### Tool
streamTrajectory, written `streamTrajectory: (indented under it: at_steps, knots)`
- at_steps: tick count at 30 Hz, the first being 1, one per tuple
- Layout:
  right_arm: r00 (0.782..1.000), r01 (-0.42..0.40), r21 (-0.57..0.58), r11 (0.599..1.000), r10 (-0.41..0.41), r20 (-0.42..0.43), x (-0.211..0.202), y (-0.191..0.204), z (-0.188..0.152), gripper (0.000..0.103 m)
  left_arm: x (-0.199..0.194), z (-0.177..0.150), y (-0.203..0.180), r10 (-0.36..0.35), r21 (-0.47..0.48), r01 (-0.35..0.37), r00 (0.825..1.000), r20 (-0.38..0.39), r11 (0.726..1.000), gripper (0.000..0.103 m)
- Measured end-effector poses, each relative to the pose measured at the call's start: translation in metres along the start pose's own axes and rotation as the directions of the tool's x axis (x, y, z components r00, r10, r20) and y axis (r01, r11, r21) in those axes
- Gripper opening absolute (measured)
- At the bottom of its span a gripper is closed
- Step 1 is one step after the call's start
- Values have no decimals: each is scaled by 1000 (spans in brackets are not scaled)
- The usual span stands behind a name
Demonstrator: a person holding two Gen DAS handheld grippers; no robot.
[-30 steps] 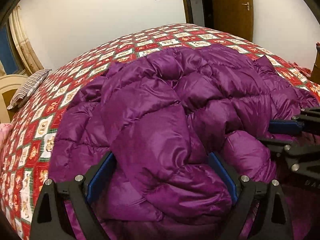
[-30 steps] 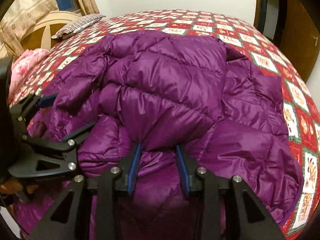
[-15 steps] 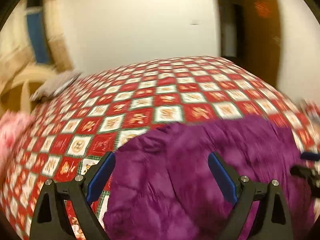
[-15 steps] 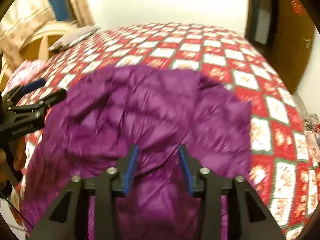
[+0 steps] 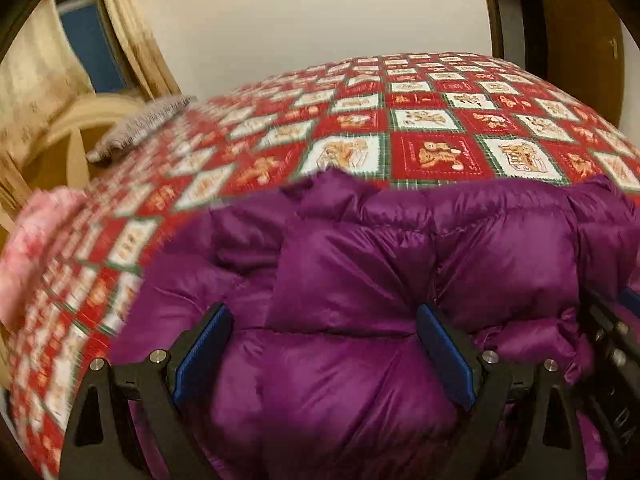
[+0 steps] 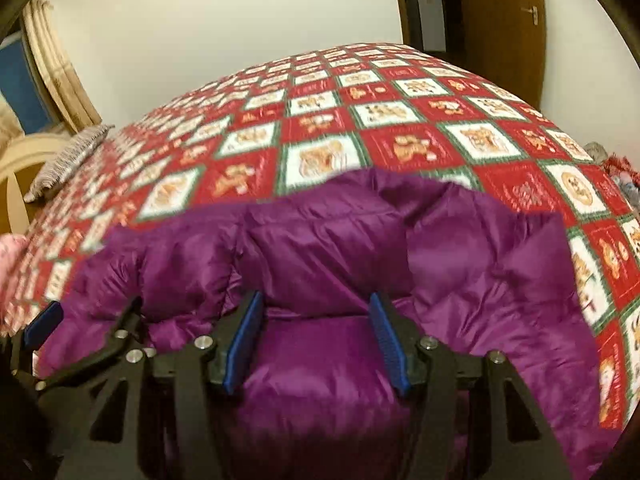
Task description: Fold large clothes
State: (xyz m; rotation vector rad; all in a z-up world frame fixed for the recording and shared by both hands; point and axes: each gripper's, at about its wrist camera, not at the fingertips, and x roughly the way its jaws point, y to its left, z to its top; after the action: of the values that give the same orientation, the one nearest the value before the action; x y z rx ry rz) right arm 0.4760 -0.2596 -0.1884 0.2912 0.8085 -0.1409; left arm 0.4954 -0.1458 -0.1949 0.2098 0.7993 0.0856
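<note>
A purple down jacket (image 5: 360, 264) lies bunched on the near part of a bed with a red and white patchwork quilt (image 5: 432, 152). My left gripper (image 5: 324, 344) hovers over the jacket's near fold, jaws wide apart; puffy fabric sits between the blue pads, which do not squeeze it. My right gripper (image 6: 314, 336) is just to its right over the same jacket (image 6: 320, 248). Its jaws are opening, with a fold of fabric loose between the pads. The left gripper (image 6: 86, 318) shows at the lower left of the right wrist view.
A grey striped pillow (image 5: 140, 128) lies at the bed's far left by a curved wooden headboard (image 5: 80, 120). Pink cloth (image 5: 36, 248) lies at the left edge. A brown door (image 6: 504, 20) stands at the back right, and bare quilt (image 6: 400, 144) stretches beyond the jacket.
The jacket bulged up between both grippers' pads a second ago; now it sits lower and nearer, with much more quilt showing. The right jaws stand wider apart. Both views have swung.
</note>
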Motion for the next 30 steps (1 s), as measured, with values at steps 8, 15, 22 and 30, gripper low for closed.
streamTrajectory:
  at_steps: [8, 15, 22, 30]
  knots:
    - [999, 41, -41, 998, -42, -20, 8, 5, -4, 60, 5, -4, -4, 30, 9, -30, 1000, -6, 1000, 99]
    - [997, 59, -73, 996, -62, -47, 13, 9, -3, 62, 6, 6, 6, -18, -10, 18, 997, -80, 1000, 100]
    - [998, -30, -139, 990, 38, 55, -71, 1, -21, 61, -80, -16, 44, -112, -39, 116, 991, 79, 993, 100]
    - [999, -48, -151, 987, 46, -19, -70, -2, -74, 65, -57, -63, 16, -78, 55, 77, 997, 26, 996, 100]
